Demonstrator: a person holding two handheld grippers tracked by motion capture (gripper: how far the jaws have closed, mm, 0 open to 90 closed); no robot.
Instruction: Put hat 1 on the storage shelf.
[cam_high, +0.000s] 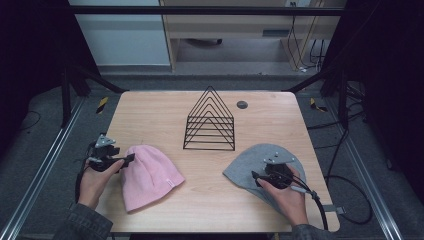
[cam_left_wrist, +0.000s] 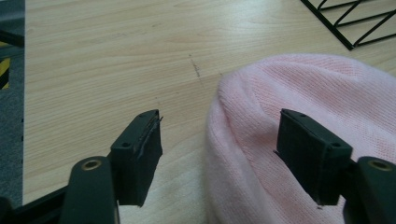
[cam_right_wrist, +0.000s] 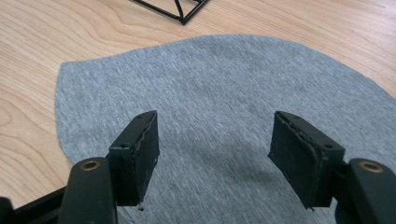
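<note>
A pink knit beanie (cam_high: 147, 176) lies flat on the wooden table (cam_high: 165, 107) at the front left. My left gripper (cam_high: 131, 158) is open at the beanie's upper left edge; in the left gripper view (cam_left_wrist: 219, 140) one jaw stands over bare wood and the other over the pink beanie (cam_left_wrist: 299, 93). A grey jersey beanie (cam_high: 250, 167) lies flat at the front right. My right gripper (cam_high: 256, 176) hovers open over it, and in the right gripper view (cam_right_wrist: 215, 149) both jaws stand above the grey beanie (cam_right_wrist: 210, 88) with nothing held.
A black wire rack (cam_high: 210, 122) with triangular dividers stands at the table's middle back; its corner shows as the rack (cam_left_wrist: 355, 21) and the rack (cam_right_wrist: 173, 9). A round grommet (cam_high: 242, 104) sits behind it. Cables (cam_high: 345, 200) trail off the right edge.
</note>
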